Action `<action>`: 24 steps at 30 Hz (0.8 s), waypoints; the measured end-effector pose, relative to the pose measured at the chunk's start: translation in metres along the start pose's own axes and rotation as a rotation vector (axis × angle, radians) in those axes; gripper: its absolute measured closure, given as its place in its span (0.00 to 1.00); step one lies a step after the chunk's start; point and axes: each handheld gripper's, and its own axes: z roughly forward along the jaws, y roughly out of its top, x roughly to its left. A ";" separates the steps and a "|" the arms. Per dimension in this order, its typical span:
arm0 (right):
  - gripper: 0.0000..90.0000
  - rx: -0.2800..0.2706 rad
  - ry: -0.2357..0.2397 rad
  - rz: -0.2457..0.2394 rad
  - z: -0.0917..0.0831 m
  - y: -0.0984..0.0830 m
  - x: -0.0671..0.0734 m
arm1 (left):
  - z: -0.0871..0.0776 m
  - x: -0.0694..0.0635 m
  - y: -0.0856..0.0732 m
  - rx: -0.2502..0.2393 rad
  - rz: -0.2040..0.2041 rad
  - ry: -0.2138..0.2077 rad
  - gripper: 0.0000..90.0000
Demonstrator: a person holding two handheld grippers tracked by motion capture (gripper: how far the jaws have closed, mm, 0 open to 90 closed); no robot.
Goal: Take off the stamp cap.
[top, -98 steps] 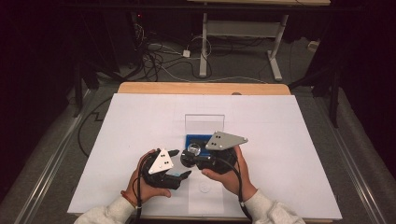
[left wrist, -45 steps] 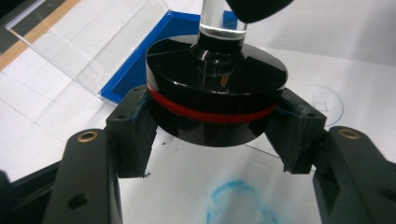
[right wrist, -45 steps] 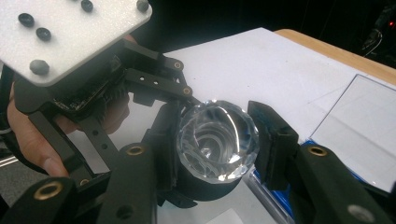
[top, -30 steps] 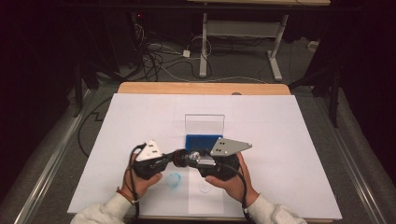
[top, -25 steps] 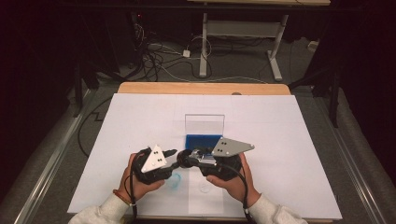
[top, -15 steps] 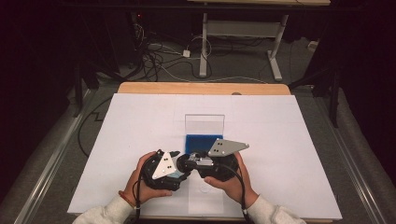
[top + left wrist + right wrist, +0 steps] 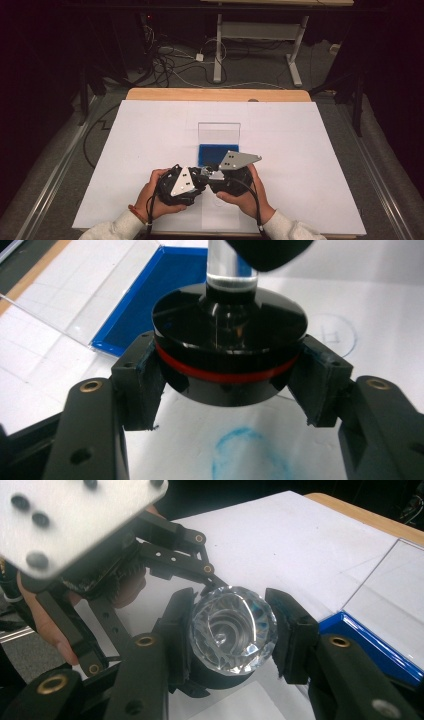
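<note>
Stamp (image 7: 230, 352) near the table's (image 7: 325, 150) front edge sits clamped at its black base by the just-closed left gripper (image 7: 227, 390), its crystal knob (image 7: 234, 630) gripped between the right gripper's (image 7: 230, 632) pads.

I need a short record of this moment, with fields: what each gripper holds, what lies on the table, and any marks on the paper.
left gripper: jaws just closed onto the black round base with its red ring
right gripper: shut on the faceted crystal top of the same object
clear stem: rises from the black base
blue tray: on the white paper, behind the grippers, clear lid standing open
marks: blue smudged ring under the base; faint drawn circle beside it
</note>
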 end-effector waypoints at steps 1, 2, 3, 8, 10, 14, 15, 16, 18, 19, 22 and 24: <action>0.64 -0.007 0.008 0.006 -0.001 0.000 -0.001 | 0.000 0.001 0.000 0.001 -0.003 -0.012 0.40; 0.64 -0.007 0.008 0.006 -0.001 0.000 -0.001 | 0.000 0.000 0.001 0.009 0.000 -0.006 0.40; 0.64 -0.004 0.004 0.007 0.000 -0.001 0.000 | 0.000 0.001 0.000 0.013 -0.006 -0.016 0.40; 0.64 -0.013 0.001 0.006 0.001 -0.002 0.001 | 0.000 0.004 0.000 0.015 -0.026 -0.045 0.41; 0.64 -0.015 0.001 0.003 0.000 -0.002 0.001 | 0.000 0.004 0.000 0.003 -0.037 -0.049 0.41; 0.64 -0.027 -0.004 0.000 0.000 -0.003 0.004 | 0.000 0.007 -0.001 0.007 -0.050 -0.092 0.41; 0.64 -0.024 -0.007 -0.009 0.001 -0.003 0.005 | 0.001 0.008 -0.001 0.010 -0.050 -0.098 0.41; 0.64 -0.023 -0.006 -0.009 0.001 -0.004 0.005 | 0.001 0.007 -0.002 0.008 -0.055 -0.103 0.41; 0.64 -0.026 -0.003 -0.008 0.000 -0.004 0.004 | 0.001 0.008 -0.002 0.002 -0.061 -0.116 0.41; 0.64 -0.030 -0.003 -0.004 0.000 -0.005 0.005 | 0.001 0.008 -0.002 0.004 -0.064 -0.122 0.41; 0.64 -0.029 -0.009 -0.001 0.000 -0.006 0.006 | 0.002 0.008 -0.004 0.000 -0.067 -0.136 0.41; 0.64 -0.029 -0.014 -0.004 0.000 -0.008 0.008 | 0.003 0.007 -0.005 0.000 -0.071 -0.144 0.41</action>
